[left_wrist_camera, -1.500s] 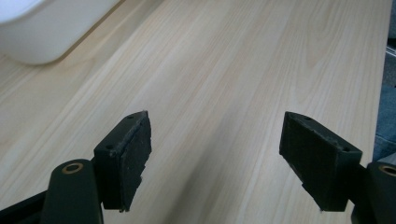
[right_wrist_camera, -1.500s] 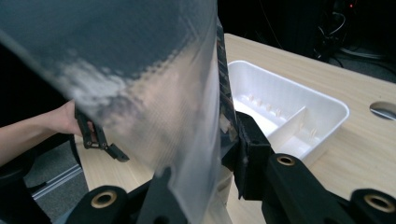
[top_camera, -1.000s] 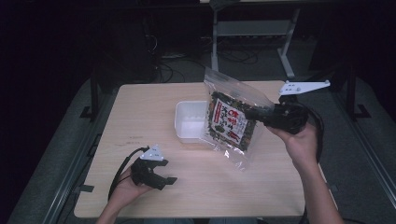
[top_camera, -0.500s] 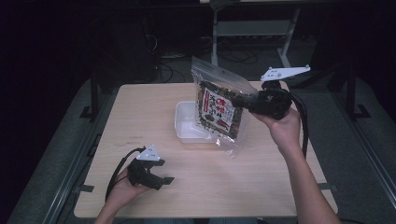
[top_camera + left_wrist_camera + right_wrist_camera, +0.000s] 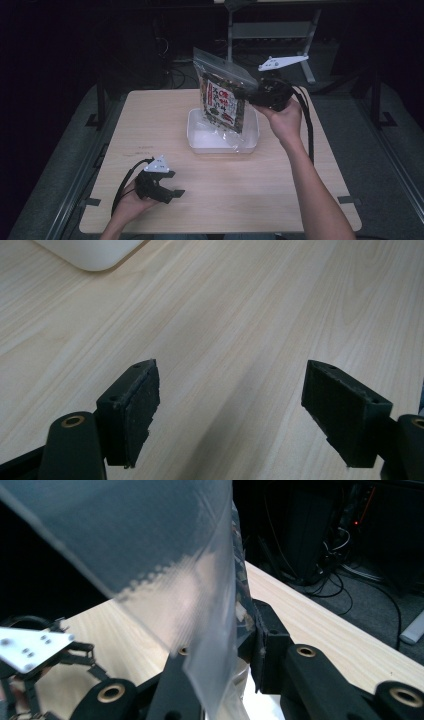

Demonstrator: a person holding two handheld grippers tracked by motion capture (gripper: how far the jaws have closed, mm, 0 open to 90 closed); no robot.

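A clear zip bag (image 5: 220, 95) with a dark printed snack packet inside hangs nearly upright over the white tray (image 5: 200, 145) at the middle of the wooden table (image 5: 150, 120). My right gripper (image 5: 245, 94) is shut on the bag's right edge, held up in the air. The right gripper view has the bag's clear plastic (image 5: 165, 565) pinched between the jaws of the right gripper (image 5: 225, 650). My left gripper (image 5: 172, 186) rests low at the table's front left with nothing between its jaws. In its own view the left gripper (image 5: 232, 410) stands open over bare wood.
One corner of the white tray (image 5: 90, 252) lies ahead of the left gripper. Metal stand legs (image 5: 280, 30) and cables are on the dark floor beyond the far edge of the table. The other hand's gripper (image 5: 30, 650) sits far off.
My right gripper has carried the bag left and upward, from beside the tray to above it, and the bag has swung more upright. The left gripper has stayed put.
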